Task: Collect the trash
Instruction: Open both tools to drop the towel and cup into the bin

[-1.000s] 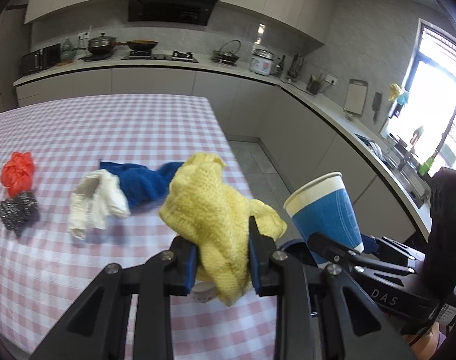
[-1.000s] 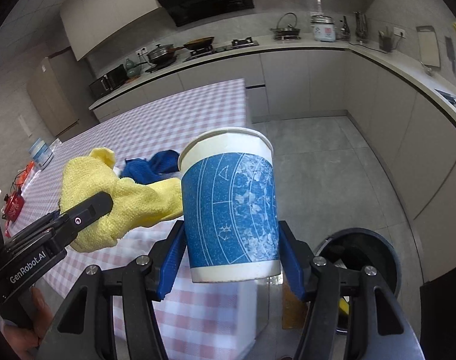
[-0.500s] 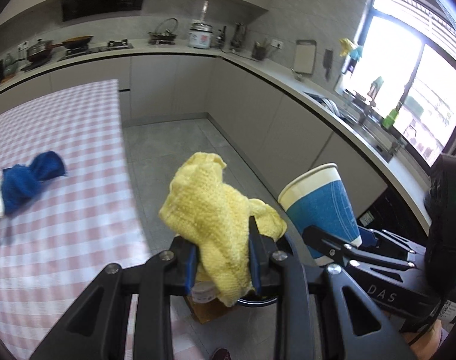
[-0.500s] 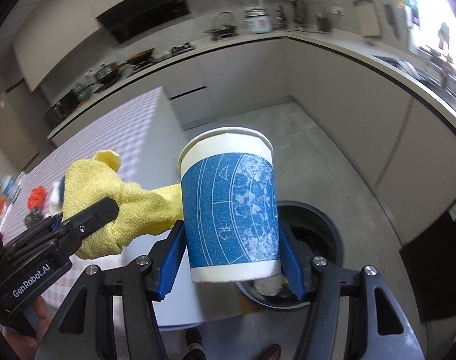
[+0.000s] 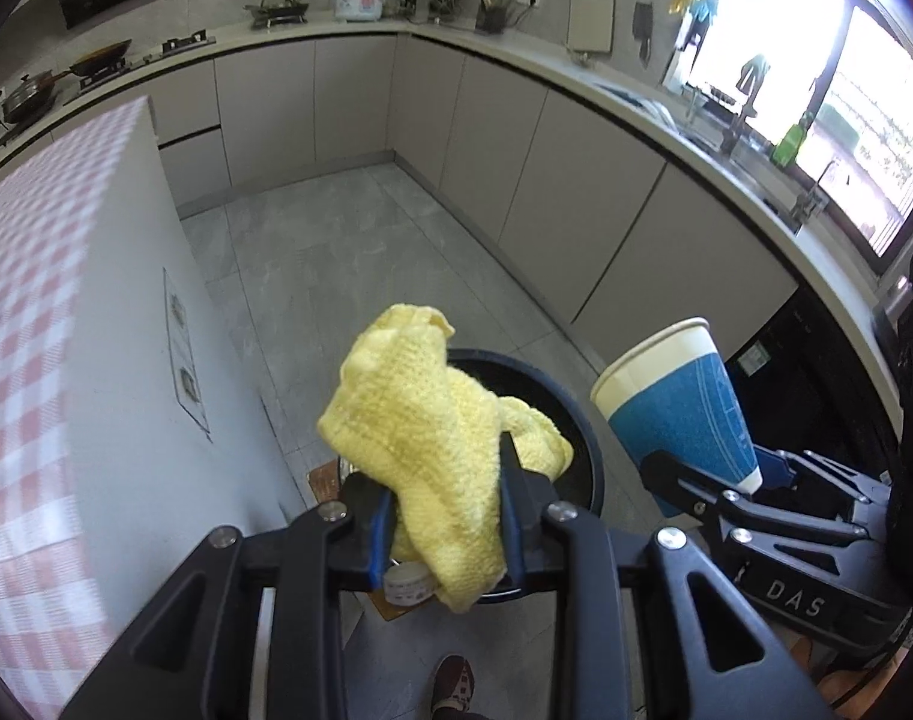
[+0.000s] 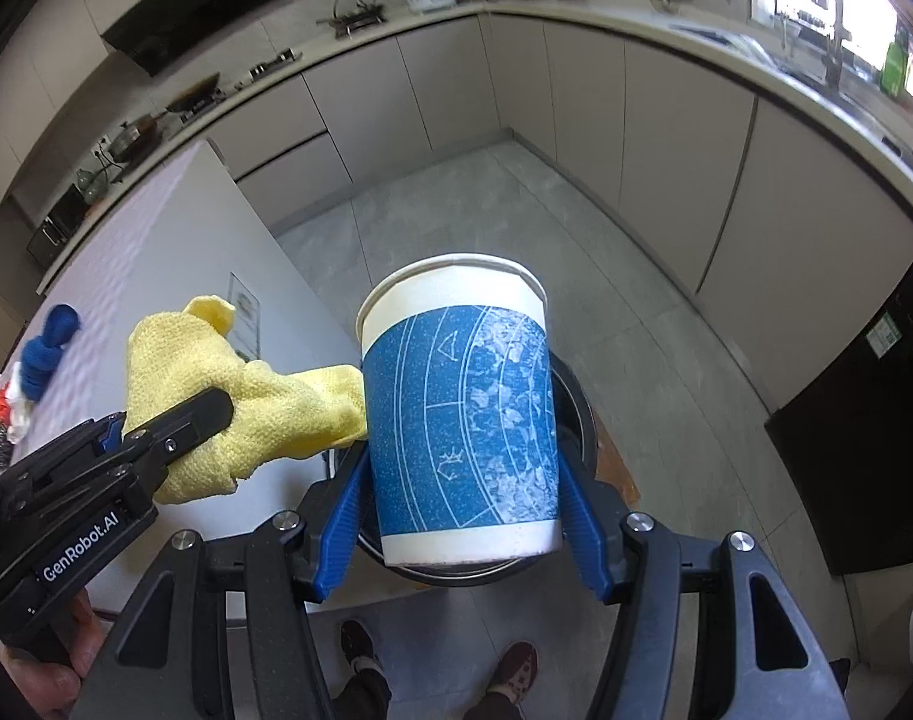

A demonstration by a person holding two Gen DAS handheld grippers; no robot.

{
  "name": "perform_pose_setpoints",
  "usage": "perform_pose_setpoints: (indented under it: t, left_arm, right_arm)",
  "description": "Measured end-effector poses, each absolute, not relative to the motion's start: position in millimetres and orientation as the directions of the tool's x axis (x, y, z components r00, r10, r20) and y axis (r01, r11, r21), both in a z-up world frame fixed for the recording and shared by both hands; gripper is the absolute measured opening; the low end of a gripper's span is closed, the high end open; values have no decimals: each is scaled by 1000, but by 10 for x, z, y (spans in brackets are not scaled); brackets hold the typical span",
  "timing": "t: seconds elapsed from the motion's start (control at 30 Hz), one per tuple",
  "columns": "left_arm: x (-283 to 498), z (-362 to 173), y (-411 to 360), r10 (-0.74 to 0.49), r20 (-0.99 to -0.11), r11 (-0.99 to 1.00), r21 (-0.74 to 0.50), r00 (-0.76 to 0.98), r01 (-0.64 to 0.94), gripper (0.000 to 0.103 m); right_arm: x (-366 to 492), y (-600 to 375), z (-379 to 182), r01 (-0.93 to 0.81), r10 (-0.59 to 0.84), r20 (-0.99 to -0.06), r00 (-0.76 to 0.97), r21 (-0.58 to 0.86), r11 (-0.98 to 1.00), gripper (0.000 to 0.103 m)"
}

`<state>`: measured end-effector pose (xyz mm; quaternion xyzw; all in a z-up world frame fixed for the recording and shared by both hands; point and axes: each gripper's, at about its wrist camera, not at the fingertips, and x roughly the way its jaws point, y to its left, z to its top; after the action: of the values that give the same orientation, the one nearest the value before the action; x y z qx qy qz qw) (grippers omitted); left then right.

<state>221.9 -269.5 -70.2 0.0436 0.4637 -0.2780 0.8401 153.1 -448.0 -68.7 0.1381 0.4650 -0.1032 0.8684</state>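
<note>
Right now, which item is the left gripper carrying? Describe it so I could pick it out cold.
On the kitchen floor beside the checked-cloth table sits a round black bin. Above its opening, the left gripper is shut on a crumpled yellow knitted cloth. The blue-and-white paper cup alongside it in the right gripper is rigid; the cloth is soft, plain yellow.

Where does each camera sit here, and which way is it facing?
Left wrist: on the left gripper, looking down at the dark round bin past its crumpled yellow knit cloth; a shoe shows.
Right wrist: on the right gripper, looking down past its blue-and-white paper cup; both shoes show.
Shared: cloth, cup, bin, the other gripper.
</note>
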Motion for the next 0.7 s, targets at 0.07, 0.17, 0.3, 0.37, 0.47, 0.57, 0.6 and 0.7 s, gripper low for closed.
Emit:
perform_pose_setpoints:
  t: [0.07,0.17,0.3,0.37,0.47,0.57,0.6,0.7]
  left_arm:
    - [2233,-796,-2767,-406,-817,846,-167,409,506,32]
    - [2259,-960,-2830,-376,-839,855,-151,393,496,37]
    - [2300,-1155,-2883,-352,-862,867,-153,366,474,39]
    - [2305,-1217,-2914,-349,-865,869,-155,360,471,45]
    - [2316,-1246,-2940,-325,-867,878,-129,378,460,59]
    - [2326,-1209,-2870,-310,-864,893,-122,396,433,60]
    - [2340,-1177,-2844,-310,-861,897,-125,404,424,60]
    - [2342,-1053,-2787,-316,-848,902,-130,425,411,60]
  right_arm:
    - [1598,-4548,-787,307,-44,-846,531,144,941,63]
    - [1697,-4672,-936,301,-28,-856,516,150,942,63]
    - [1857,-4719,-1109,280,-6,-865,501,156,947,63]
    - [1934,-4753,-1219,260,7,-871,491,154,953,63]
    - [2043,-4774,-1340,244,14,-878,479,148,958,71]
    - [2103,-4799,-1384,250,8,-878,478,145,957,77]
    - [2139,-4790,-1366,253,9,-877,481,149,956,77]
    - [2120,-4820,-1276,275,3,-865,502,163,948,77]
